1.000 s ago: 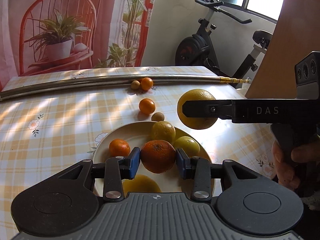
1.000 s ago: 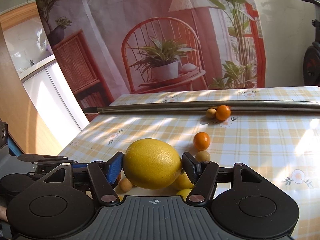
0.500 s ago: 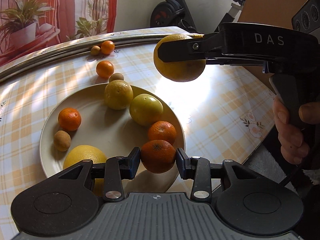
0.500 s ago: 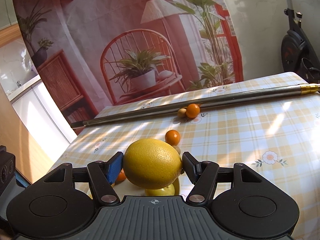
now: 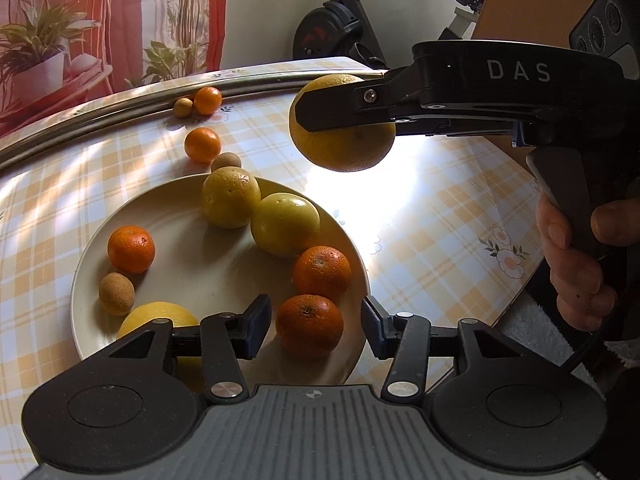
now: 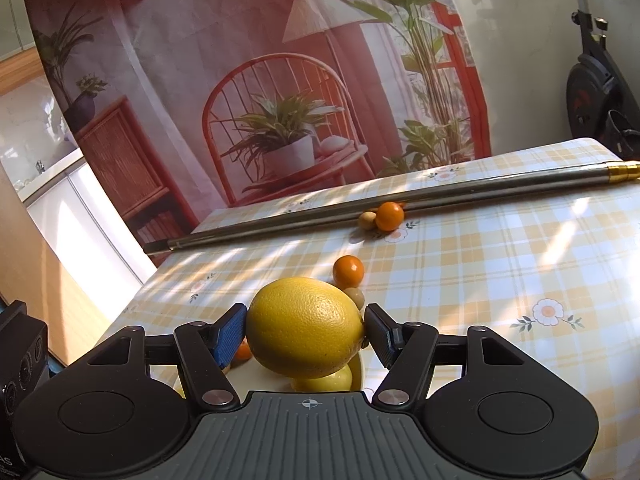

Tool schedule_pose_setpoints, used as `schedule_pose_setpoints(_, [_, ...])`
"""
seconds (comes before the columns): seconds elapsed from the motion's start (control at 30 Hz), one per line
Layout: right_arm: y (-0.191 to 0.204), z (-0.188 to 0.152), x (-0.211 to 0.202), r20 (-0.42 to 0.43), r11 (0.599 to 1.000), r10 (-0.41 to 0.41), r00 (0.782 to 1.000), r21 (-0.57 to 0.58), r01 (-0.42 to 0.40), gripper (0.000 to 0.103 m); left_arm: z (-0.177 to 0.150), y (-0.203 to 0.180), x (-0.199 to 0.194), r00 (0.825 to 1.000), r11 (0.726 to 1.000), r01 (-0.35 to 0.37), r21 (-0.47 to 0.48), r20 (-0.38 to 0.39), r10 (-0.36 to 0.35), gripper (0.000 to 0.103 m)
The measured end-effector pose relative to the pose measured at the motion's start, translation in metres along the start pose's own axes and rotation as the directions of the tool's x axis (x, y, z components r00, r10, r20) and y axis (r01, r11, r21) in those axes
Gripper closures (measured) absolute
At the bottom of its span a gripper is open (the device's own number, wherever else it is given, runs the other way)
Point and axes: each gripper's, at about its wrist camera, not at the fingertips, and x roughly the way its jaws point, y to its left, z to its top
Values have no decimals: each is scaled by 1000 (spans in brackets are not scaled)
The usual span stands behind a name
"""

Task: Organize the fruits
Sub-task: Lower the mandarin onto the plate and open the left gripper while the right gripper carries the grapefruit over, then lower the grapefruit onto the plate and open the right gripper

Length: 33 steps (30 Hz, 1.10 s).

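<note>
A cream plate on the checked tablecloth holds several fruits: yellow citrus, tangerines and a small brown fruit. My left gripper hovers over the plate's near rim with its jaws opening. A tangerine rests on the plate between the pads, which stand clear of it on both sides. My right gripper is shut on a large yellow citrus and holds it in the air above the plate's far right side. That citrus also shows in the left wrist view.
Loose on the cloth beyond the plate lie a small orange, a brown fruit, and another pair against a long metal pole. The table's right edge is close. A person's hand grips the right tool.
The left gripper sank toward the plate with the tangerine, then its jaws spread and the tangerine now sits on the plate. The right gripper drifted slightly, still holding the yellow citrus.
</note>
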Motion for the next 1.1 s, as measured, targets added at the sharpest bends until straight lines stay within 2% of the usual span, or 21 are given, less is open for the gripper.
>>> schedule_pose_setpoints(0.03, [0, 0, 0, -2, 1000, -2, 1000, 6, 2, 43, 1, 2, -3, 1000, 1000, -3, -11, 16, 3, 40])
schedule_pose_setpoints(0.13, [0, 1, 1, -4, 1000, -2, 1000, 8, 2, 43, 0, 7, -19, 997, 999, -21, -40, 75, 24, 38])
schedule_pose_setpoints(0.23, [3, 1, 2, -12, 1000, -4, 1000, -6, 4, 43, 1, 17, -37, 987, 994, -58, -93, 146, 72, 36])
schedule_pose_setpoints(0.4, [12, 4, 13, -40, 999, -15, 999, -38, 13, 43, 4, 46, -62, 959, 964, -155, -217, 202, 200, 36])
schedule_pose_setpoints(0.47, [17, 6, 20, -52, 998, -10, 999, -55, 7, 43, 5, 57, -73, 938, 945, -202, -256, 226, 261, 36])
schedule_pose_setpoints(0.57, [33, 11, 35, -82, 993, -1, 997, -118, -8, 43, 5, 70, -84, 910, 918, -259, -300, 242, 336, 36])
schedule_pose_setpoints(0.67, [51, 12, 54, -128, 974, -4, 992, -224, -25, 43, 3, 83, -91, 896, 899, -270, -346, 252, 366, 36])
schedule_pose_setpoints(0.87, [86, 14, 95, -198, 884, -44, 979, -464, -55, 43, -3, 105, -94, 893, 878, -264, -400, 241, 379, 37])
schedule_pose_setpoints(1.1, [103, 4, 132, -260, 822, -103, 960, -565, -65, 43, -10, 119, -91, 905, 875, -229, -426, 239, 353, 37])
